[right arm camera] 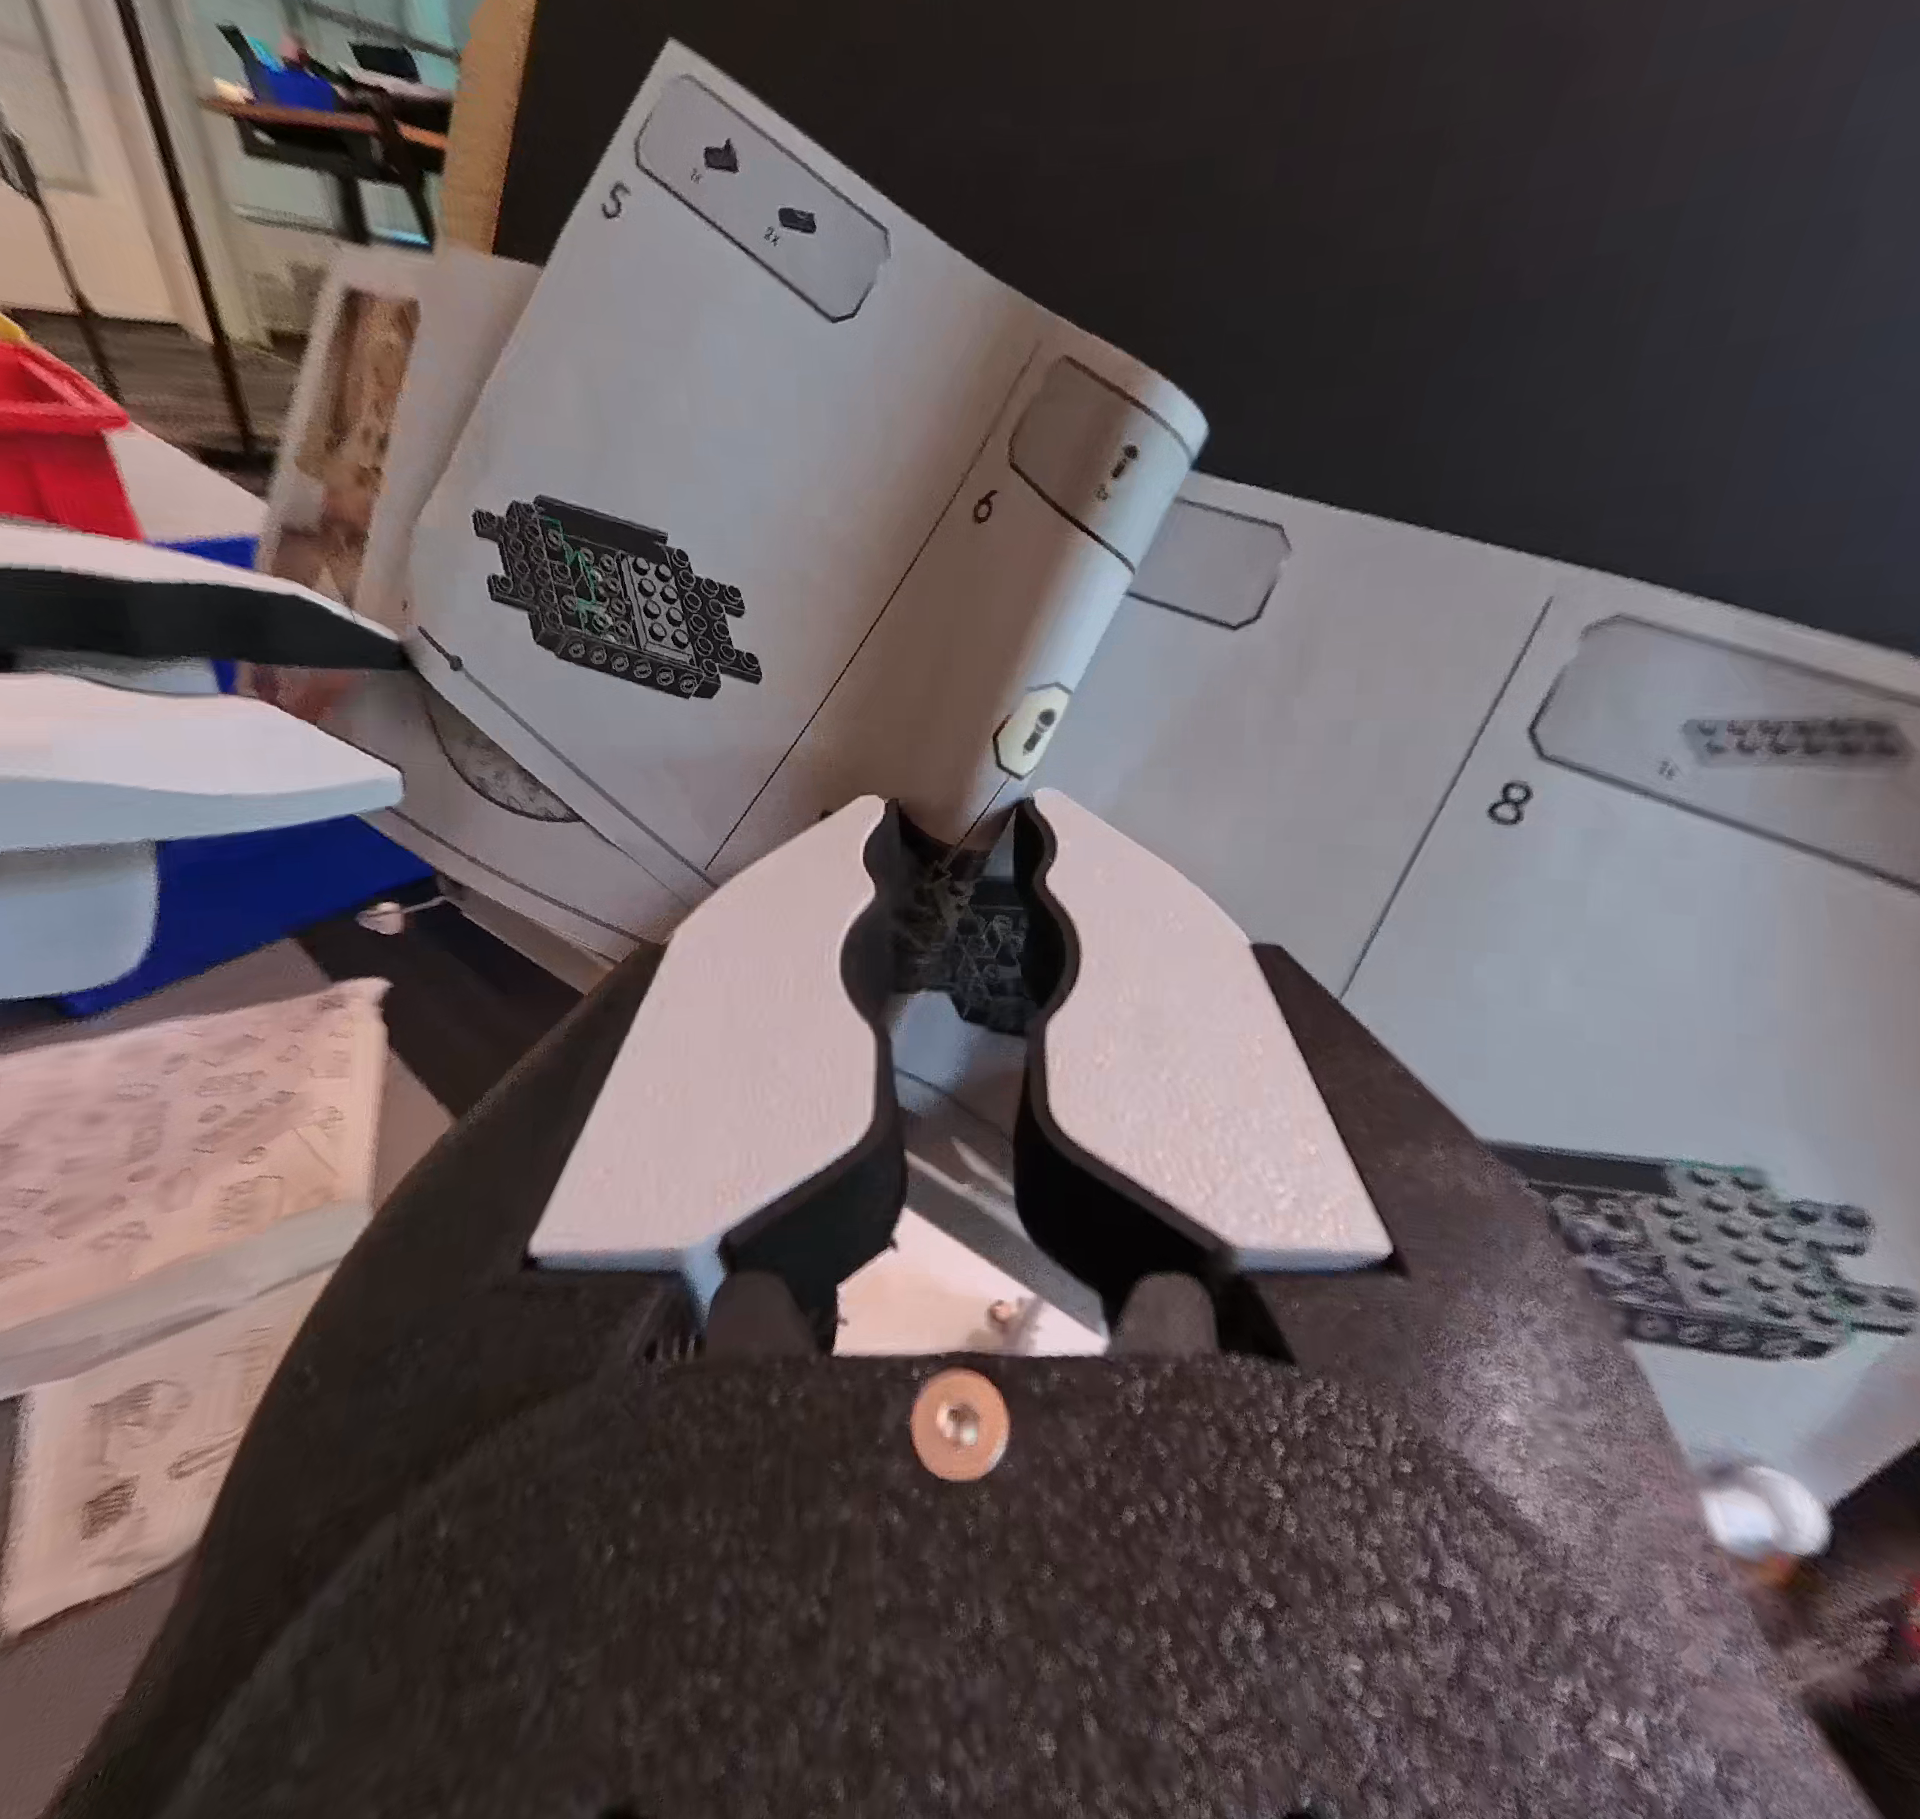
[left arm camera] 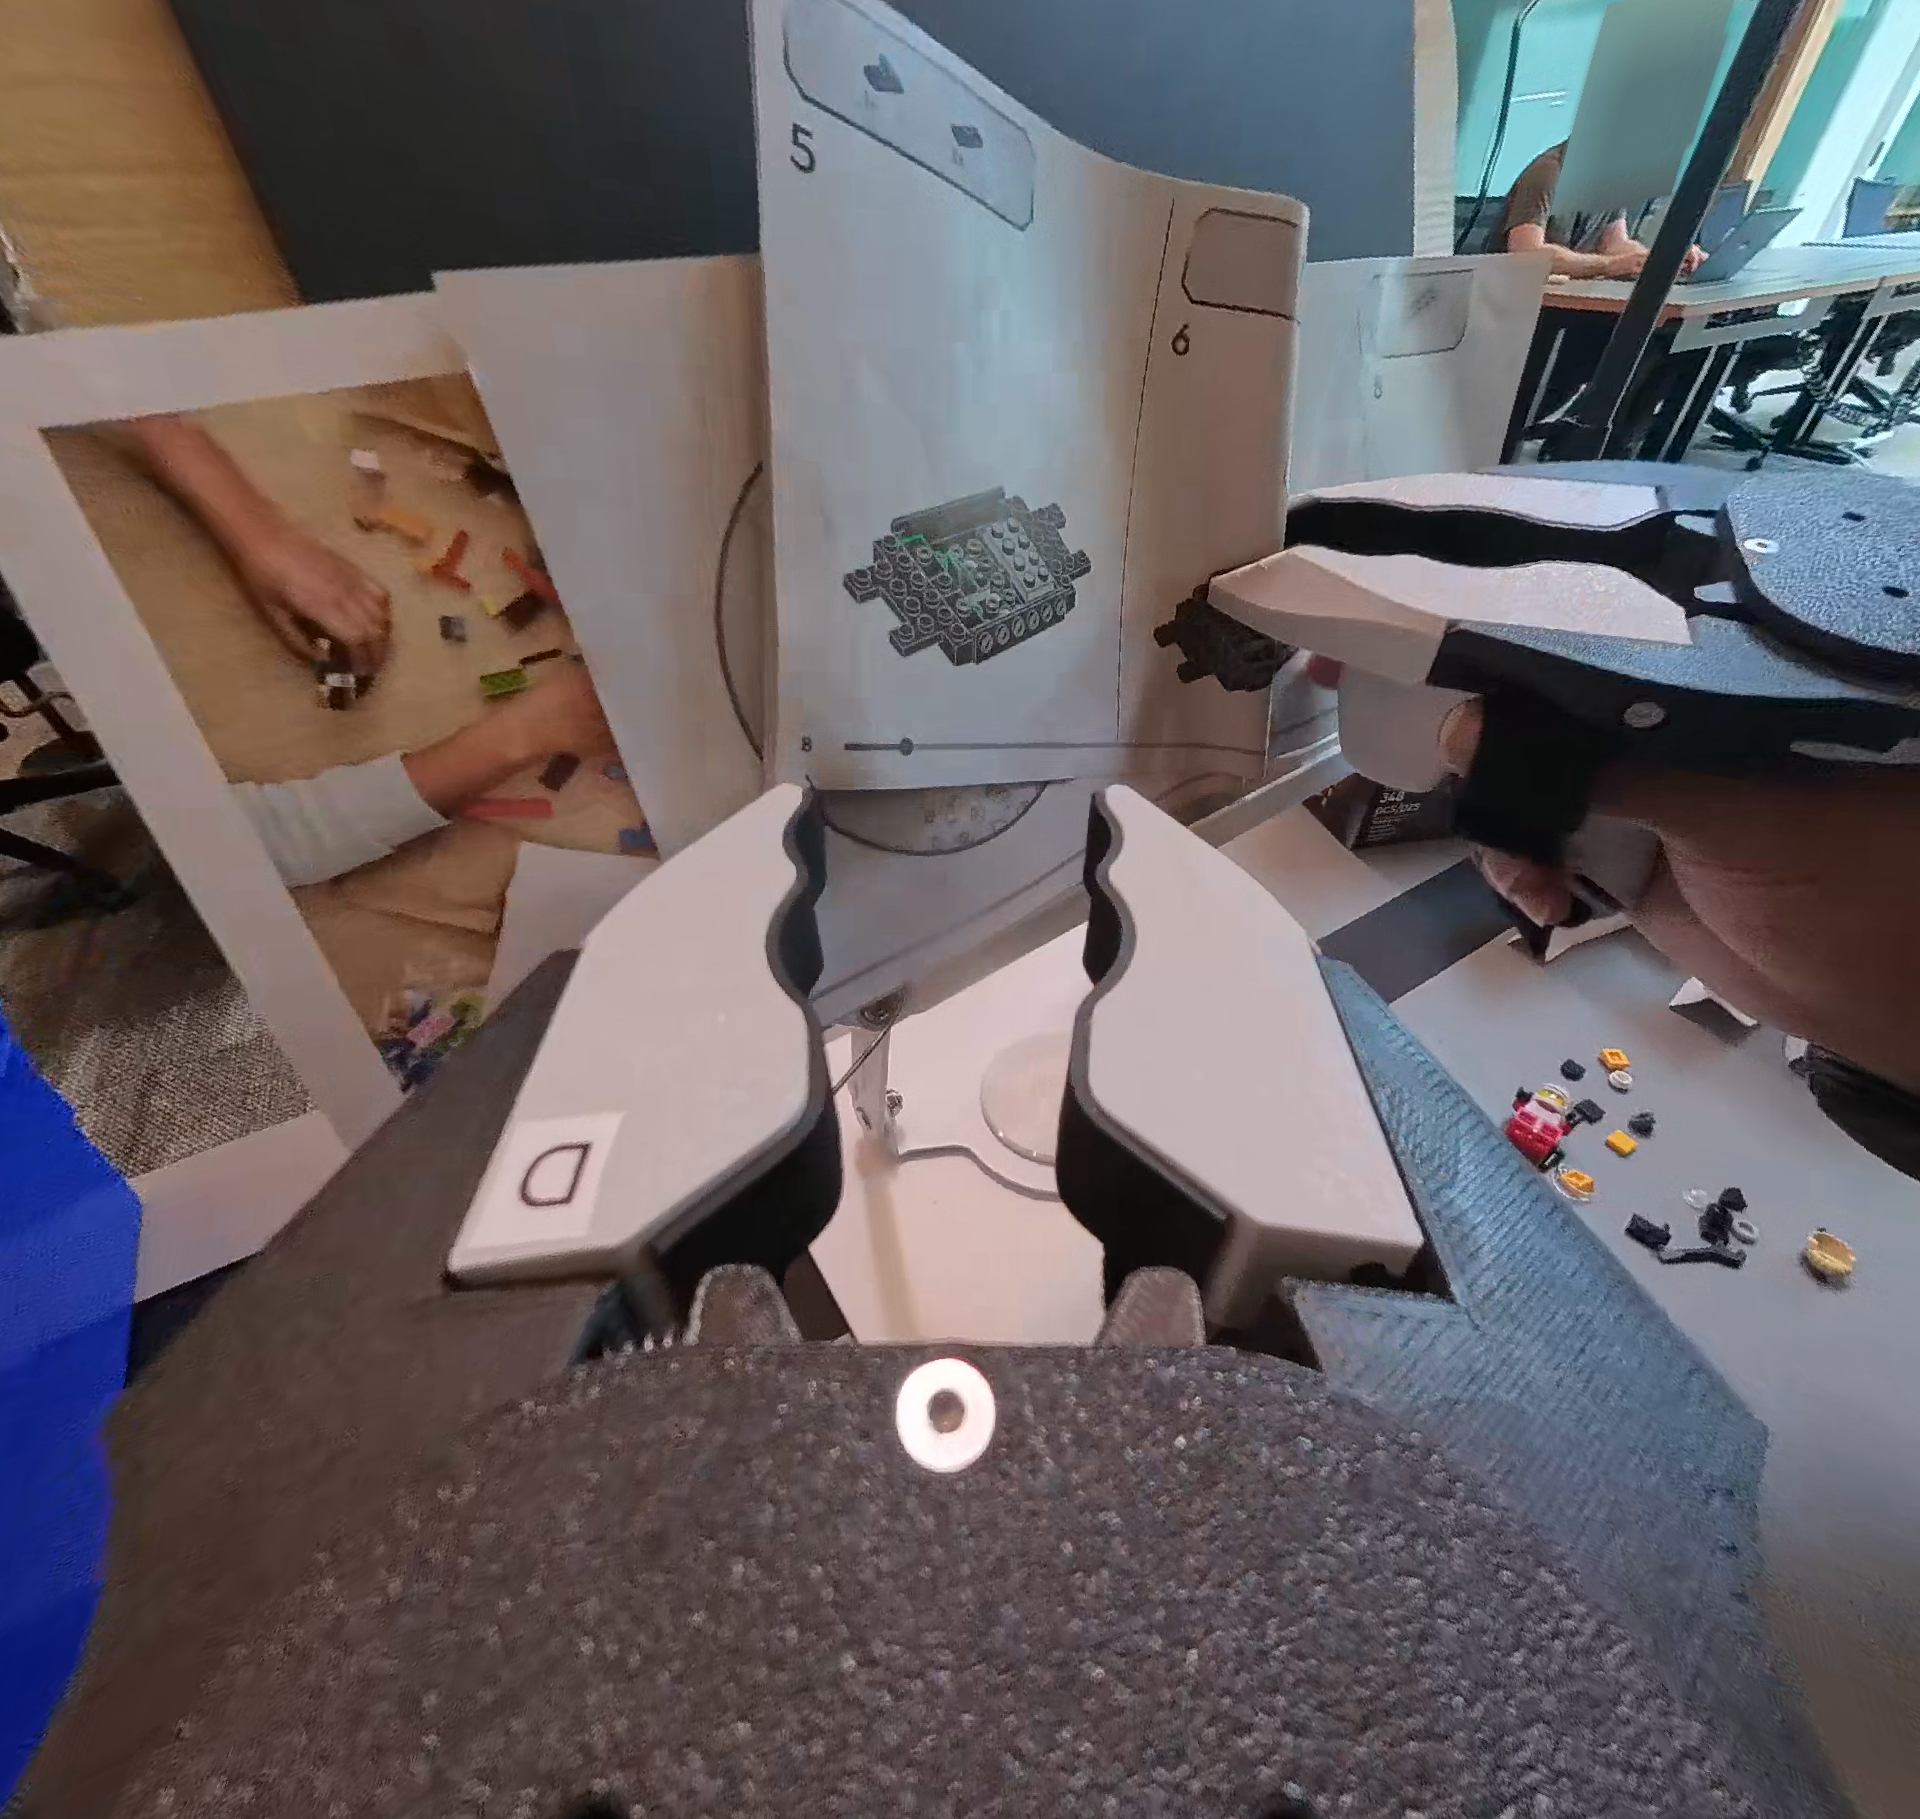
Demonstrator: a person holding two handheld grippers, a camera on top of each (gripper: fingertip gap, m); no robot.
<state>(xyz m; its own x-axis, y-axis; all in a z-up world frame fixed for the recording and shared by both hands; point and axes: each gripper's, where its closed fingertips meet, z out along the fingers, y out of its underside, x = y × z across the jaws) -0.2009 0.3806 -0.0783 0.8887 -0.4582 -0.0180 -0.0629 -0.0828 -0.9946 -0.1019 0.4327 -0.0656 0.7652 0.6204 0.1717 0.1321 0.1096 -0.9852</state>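
Observation:
An instruction booklet stands open on a stand, and one of its pages (left arm camera: pixel 956 419) is lifted upright and curls at its right edge. My left gripper (left arm camera: pixel 951 813) is open and empty just below that page's bottom edge, touching nothing. My right gripper (right arm camera: pixel 953 819) is closed on the curled edge of the same page (right arm camera: pixel 727 481), with one finger in front of the paper and one behind. It shows in the left wrist view (left arm camera: pixel 1247 559) at the page's right edge, over a dark printed model picture. The left gripper's fingers (right arm camera: pixel 208 772) show at the left of the right wrist view.
Small loose brick pieces (left arm camera: pixel 1621 1177) lie on the grey table at the right. A photo sheet (left arm camera: pixel 291 626) leans at the left, and a black box (left arm camera: pixel 1392 813) stands behind the booklet. A blue bin (right arm camera: pixel 260 886), a red bin (right arm camera: pixel 52 450) and a printed sheet (right arm camera: pixel 177 1146) are at the left.

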